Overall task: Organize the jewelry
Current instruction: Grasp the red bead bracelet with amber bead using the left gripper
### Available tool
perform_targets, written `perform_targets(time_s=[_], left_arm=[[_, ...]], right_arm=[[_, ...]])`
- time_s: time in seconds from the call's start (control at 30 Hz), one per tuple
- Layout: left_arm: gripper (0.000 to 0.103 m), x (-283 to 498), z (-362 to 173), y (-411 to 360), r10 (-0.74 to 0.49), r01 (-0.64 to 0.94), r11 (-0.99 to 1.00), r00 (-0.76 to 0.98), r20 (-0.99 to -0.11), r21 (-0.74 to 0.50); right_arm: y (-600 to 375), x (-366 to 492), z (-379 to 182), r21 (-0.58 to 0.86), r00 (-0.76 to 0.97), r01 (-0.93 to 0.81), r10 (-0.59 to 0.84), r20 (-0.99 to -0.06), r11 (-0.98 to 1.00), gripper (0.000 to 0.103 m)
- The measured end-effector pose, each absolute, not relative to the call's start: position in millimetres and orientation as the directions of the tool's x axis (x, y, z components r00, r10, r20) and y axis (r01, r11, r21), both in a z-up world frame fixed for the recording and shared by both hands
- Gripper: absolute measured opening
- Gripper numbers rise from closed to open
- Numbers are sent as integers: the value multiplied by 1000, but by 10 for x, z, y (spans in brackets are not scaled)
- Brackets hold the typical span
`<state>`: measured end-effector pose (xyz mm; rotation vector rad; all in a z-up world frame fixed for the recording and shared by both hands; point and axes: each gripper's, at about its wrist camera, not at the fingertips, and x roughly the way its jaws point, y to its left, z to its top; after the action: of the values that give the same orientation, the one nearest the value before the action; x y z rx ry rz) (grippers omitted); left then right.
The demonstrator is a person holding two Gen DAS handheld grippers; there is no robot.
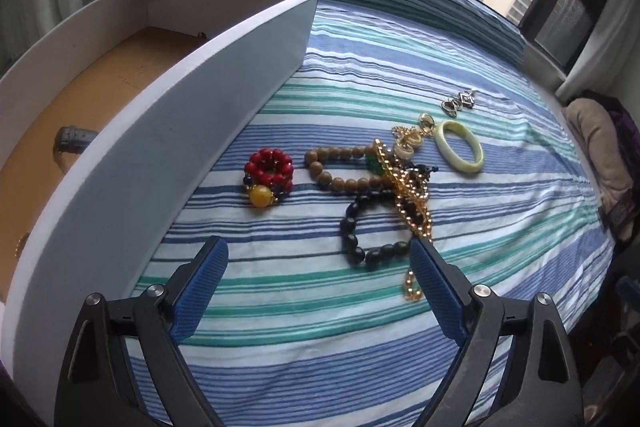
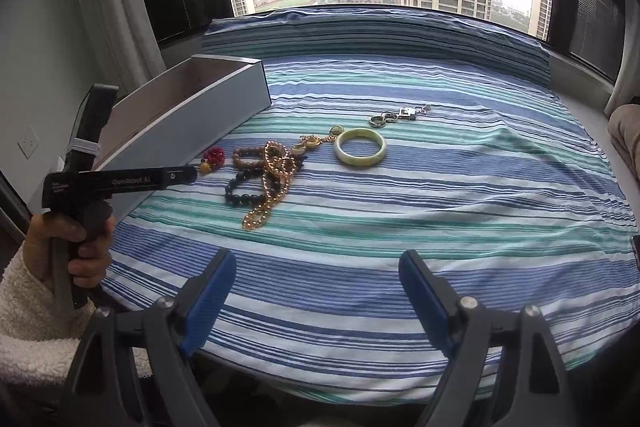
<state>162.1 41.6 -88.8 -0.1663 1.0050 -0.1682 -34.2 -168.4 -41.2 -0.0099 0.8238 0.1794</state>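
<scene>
The left gripper (image 1: 318,259), jaws wide apart and empty, is held just near of the black bead bracelet (image 1: 366,227) in the jewelry heap, right of the white box (image 1: 168,131), while the equally open, empty right gripper (image 2: 318,271) is held well nearer.

Each hand-held gripper (image 1: 318,267) is black plastic with blue textured pads (image 2: 210,301) and silver screw heads. A white fleecy sleeve (image 2: 28,311) covers the wrist — white lettering marks the left hand-held gripper (image 2: 120,183)
</scene>
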Motion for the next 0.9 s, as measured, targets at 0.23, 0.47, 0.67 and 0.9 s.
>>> perform_targets(time_s=[0.23,0.47,0.67,0.9], left_arm=[[68,2086,-1290,470,-151,-18,982,535,-831,-190],[16,2103,-1335,488,-129,4,988,569,-812,-155],[16,1806,-1241,394,-174,77,985,540,-823,-157],[16,1328,-1021,232,-207,170,976,507,-837,-139]], right_arm=[[-1799,-416,-330,58,686,-137,137,-715,989,85],[-1893,-381,-378,83,674,-112,137,-726,990,85],[-1883,-339,-384,85,671,-118,143,-727,989,85],[-1822,-292,-399,87,660,-143,160,-734,986,85]])
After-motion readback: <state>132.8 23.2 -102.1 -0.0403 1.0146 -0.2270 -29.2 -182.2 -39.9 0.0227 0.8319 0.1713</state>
